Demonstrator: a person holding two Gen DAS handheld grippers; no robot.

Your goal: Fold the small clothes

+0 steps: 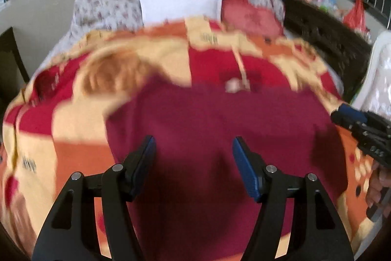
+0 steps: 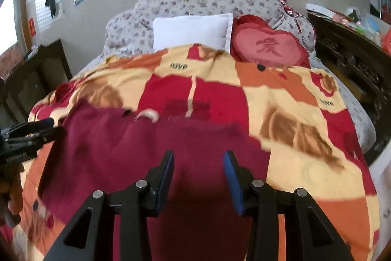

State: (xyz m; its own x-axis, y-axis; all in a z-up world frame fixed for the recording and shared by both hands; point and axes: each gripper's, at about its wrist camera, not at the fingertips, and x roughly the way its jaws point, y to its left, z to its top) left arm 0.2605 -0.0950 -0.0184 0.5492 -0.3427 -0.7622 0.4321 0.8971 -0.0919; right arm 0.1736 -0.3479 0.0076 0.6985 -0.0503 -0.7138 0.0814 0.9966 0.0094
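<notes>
Both hand-held grippers, left gripper (image 1: 193, 146) and right gripper (image 2: 199, 160), hang spread wide, pinching nothing. Below them the dark red cloth garment (image 1: 207, 119) lies flat on the patchwork blanket (image 2: 305, 175), its long side running across the frame.

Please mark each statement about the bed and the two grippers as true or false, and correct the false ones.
1. The dark red garment lies on the patterned blanket. True.
2. The left gripper pinches the garment. False: its jaws stand open, with nothing between them.
3. A white pillow lies beside a red heart cushion. True.
4. The right gripper holds a sock. False: it is open and holds nothing.
</notes>
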